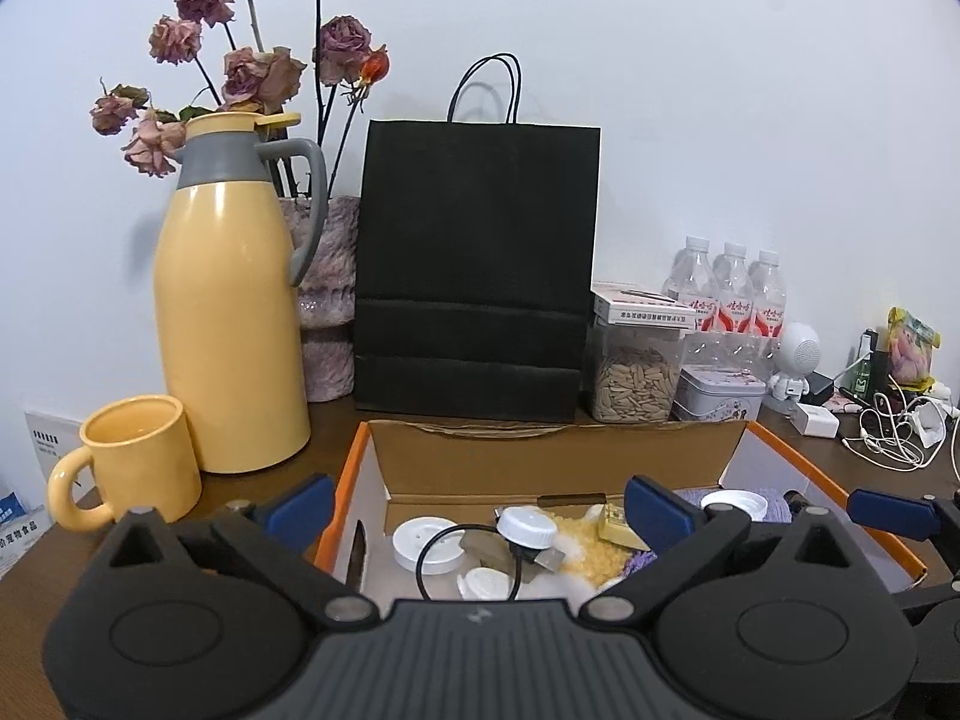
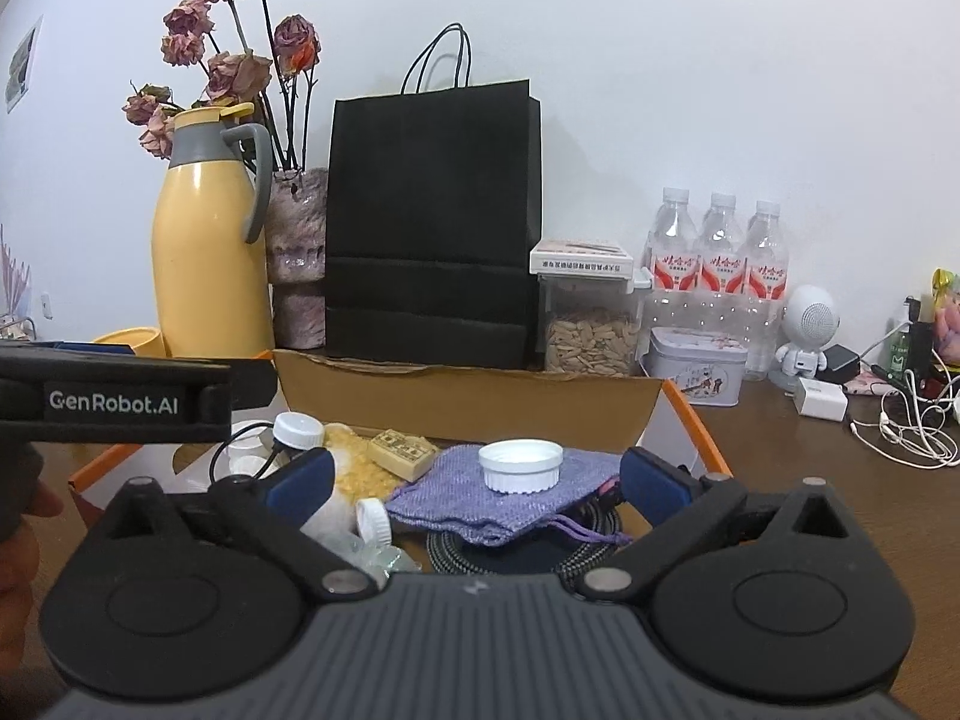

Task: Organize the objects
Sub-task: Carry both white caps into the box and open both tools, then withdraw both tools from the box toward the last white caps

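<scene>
Box [image 2: 468, 402], open-topped, orange-edged, on the table in front of the black bag [image 2: 429, 222]: holds a purple pouch [image 2: 474, 501] with a white lid [image 2: 521, 465] on it, small bottles, a cable and a stamp block, loose and unsorted. Left gripper [image 1: 480, 510] and right gripper [image 2: 477, 477] both hang over the box, tongs spread and empty, seemingly poised to pick. Beyond the box, left: flask [image 1: 228, 312] and mug [image 1: 135, 459].
</scene>
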Demonstrator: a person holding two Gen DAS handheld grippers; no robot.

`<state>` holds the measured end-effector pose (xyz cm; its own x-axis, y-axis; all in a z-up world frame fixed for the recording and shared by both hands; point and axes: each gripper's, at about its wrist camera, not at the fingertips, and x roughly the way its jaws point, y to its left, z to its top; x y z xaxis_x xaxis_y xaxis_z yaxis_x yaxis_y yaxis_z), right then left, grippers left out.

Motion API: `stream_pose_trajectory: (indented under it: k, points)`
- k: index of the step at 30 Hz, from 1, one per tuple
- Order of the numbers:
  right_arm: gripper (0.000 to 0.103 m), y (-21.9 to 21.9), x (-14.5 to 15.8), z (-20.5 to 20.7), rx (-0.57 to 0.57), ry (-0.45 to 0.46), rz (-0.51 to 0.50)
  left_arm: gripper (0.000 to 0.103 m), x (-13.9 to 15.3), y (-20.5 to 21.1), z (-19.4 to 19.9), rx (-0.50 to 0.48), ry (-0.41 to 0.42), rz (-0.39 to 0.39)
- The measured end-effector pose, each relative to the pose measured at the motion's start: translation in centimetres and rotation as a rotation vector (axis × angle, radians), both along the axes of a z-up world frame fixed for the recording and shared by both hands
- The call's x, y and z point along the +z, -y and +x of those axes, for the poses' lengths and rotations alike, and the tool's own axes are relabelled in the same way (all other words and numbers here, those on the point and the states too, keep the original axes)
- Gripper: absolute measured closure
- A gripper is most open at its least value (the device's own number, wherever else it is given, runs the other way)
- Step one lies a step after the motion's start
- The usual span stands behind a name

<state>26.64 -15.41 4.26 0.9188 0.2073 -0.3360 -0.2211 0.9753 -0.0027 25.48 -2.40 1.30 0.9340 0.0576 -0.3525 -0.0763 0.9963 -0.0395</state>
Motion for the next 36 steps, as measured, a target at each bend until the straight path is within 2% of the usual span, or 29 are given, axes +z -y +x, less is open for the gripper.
stream_pose_trajectory:
  k: [20,27,36]
  points:
    - [0.000,1.0,0.1,-1.6,0.002,-0.001,-0.024,0.000,-0.5,0.2,-1.7,0.022,-0.007,-0.013]
    - [0.000,3.0,-0.3,-3.5,-0.002,-0.004,-0.028,0.000,-1.6,1.1,-4.0,0.043,-0.022,0.014]
    - [0.000,6.2,-1.2,-5.3,-0.010,-0.043,-0.020,0.000,-3.2,2.4,-6.5,0.056,-0.072,-0.002]
